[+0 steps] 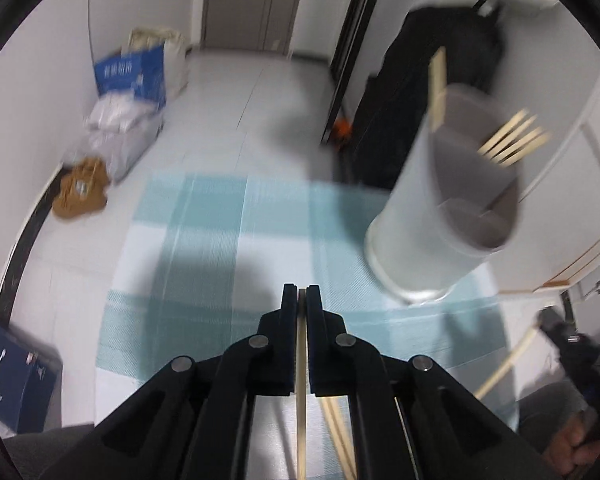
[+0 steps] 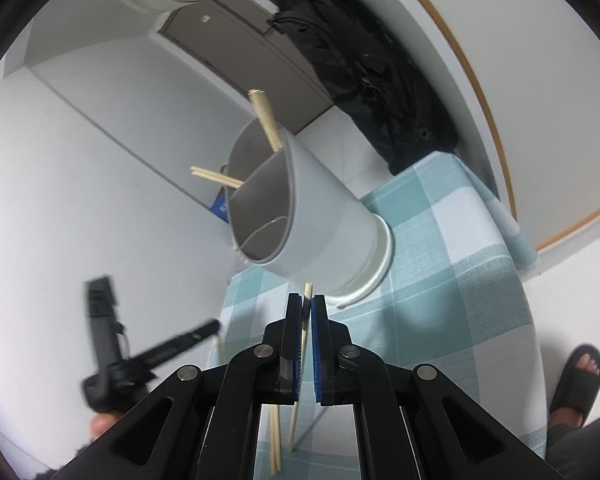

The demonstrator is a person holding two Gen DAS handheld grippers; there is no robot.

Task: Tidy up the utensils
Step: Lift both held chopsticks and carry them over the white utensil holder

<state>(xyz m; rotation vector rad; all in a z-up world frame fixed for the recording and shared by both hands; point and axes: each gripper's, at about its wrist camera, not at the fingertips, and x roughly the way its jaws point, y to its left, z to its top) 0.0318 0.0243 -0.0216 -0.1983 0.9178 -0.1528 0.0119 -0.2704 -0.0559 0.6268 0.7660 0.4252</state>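
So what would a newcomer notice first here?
The grey holder on the checked cloth, chopsticks poking from its mouth. Next, each gripper is shut on a chopstick: the left gripper and the right gripper, just short of the holder. Behind, a black coat hangs by the wall.

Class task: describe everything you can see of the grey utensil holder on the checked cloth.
The utensil holder is a tall, matte pale-grey cylinder, plastic by its look, with a wider white base ring and an inner divider wall. It stands upright on the teal-and-white checked tablecloth, mouth open. Several wooden chopsticks lean inside, sticking out past the rim. Neither gripper touches it.
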